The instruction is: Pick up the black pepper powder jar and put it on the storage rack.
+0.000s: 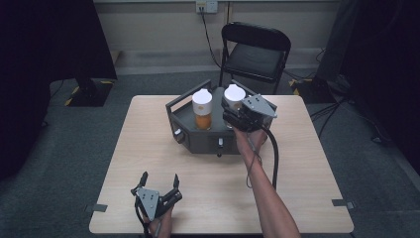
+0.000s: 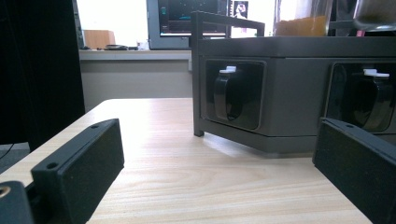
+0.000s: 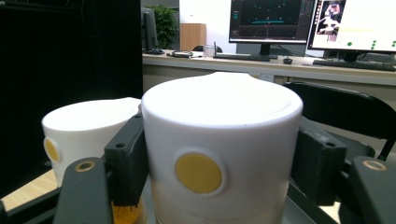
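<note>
1. Nearest the person, the left gripper (image 1: 159,182) rests low on the wooden table (image 1: 148,148) near its front edge, jaws spread wide and holding nothing. In the left gripper view the jaws point toward the front wall of the dark grey holder box (image 2: 289,93), which stands well apart from them.
2. Farther in, the right gripper (image 1: 236,113) reaches over the box, its jaws set on either side of the right-hand jar's white lid (image 3: 222,140). In the right gripper view the pads (image 3: 128,158) lie against the lid's flanks, so it appears to pinch the lid.
3. That right jar (image 1: 234,95) stands in the box's right seat. The left jar (image 1: 202,108), with an orange filling under a like white lid, stands just beside it in the left seat.
4. Handling, as a judgement: the lid looks stiff, smooth plastic, likely slippery, with a yellow dot (image 3: 198,173) on its face. The clear body below may be glass, so fragile. A grip across the lid's straight sides seems soundest, since a loose lid could lift off alone.
</note>
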Demonstrator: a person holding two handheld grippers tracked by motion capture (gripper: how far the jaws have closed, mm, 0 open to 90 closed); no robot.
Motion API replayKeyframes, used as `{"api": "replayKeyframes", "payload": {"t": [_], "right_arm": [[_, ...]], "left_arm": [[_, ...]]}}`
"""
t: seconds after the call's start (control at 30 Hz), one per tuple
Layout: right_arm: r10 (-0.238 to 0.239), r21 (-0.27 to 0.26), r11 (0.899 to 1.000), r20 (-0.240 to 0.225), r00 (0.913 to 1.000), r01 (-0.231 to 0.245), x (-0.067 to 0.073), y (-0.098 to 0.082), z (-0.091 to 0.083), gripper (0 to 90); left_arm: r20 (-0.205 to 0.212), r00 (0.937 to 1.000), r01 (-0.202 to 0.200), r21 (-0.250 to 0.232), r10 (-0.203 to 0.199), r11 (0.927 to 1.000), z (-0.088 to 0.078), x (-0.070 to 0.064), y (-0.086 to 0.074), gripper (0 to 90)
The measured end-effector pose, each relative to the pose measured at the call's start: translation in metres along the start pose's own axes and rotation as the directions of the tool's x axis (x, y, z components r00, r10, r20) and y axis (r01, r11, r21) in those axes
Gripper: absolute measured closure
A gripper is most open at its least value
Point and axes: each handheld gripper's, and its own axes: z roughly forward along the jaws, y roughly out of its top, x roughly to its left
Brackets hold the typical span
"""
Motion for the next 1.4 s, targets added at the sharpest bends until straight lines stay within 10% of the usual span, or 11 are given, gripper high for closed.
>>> {"api": "replayKeyframes", "payload": {"t": [1.4], "right_arm": [[0.022, 0.047, 0.999, 0.009, 0.9997, -0.023, 0.003, -0.017, 0.018, 30.1]], "left_arm": [[0.004, 1.0000, 0.001, 0.000, -0.001, 1.0000, 0.000, 0.001, 0.000, 1.6]]}}
